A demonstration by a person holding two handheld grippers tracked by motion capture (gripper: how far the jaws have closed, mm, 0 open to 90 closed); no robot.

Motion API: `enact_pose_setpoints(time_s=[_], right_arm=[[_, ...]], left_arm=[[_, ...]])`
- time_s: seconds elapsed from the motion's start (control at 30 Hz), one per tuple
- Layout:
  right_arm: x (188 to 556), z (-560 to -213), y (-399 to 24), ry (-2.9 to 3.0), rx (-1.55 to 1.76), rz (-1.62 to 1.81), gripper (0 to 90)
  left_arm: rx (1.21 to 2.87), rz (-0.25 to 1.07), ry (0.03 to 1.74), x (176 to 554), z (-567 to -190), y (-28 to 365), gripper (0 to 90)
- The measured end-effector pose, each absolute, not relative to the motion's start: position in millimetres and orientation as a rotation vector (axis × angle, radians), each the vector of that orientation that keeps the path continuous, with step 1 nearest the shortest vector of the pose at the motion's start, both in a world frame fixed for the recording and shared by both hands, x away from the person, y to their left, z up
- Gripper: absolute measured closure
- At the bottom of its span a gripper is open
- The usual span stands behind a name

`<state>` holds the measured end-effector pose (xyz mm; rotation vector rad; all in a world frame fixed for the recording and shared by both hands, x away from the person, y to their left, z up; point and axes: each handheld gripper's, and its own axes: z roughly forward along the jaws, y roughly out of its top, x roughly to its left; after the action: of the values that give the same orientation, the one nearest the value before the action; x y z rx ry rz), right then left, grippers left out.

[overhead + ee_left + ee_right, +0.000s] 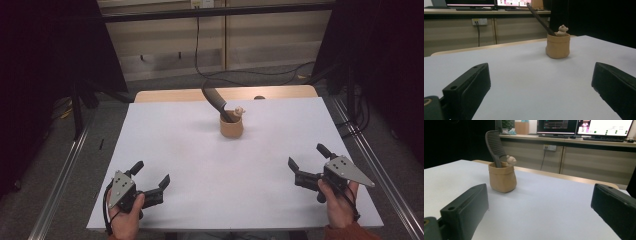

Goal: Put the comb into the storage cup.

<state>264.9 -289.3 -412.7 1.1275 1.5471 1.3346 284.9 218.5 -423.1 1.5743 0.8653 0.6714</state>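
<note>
Tan pot (pixel 231 127) standing upright toward the far middle of the white table (pixel 175 150), dark comb (pixel 216 101) leaning out of it beside a small bear-like figure (pixel 239 110). Left gripper (pixel 150 174) at the near left corner, jaws spread wide, holding nothing. Right gripper (pixel 306 159) at the near right, jaws likewise wide apart and empty. Both well apart from the pot.

My high view dim and dark at both sides, white table (pixel 190 150) evenly lit, faint soft shadow beside the tan cup (pixel 231 126), near jaws blurred in my gripper views, monitors (pixel 604 127) glaring, perhaps overexposed, slight grain throughout.
</note>
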Motion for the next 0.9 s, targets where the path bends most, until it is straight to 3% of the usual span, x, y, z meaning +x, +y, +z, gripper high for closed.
enact_pose_setpoints(time_s=[0.9], right_arm=[[251.6, -428.6, -296.2, 1.536, 1.171, 1.286, 0.2]], left_arm=[[1.583, 0.671, 0.876, 284.0, -423.8, 217.6, 2.3]])
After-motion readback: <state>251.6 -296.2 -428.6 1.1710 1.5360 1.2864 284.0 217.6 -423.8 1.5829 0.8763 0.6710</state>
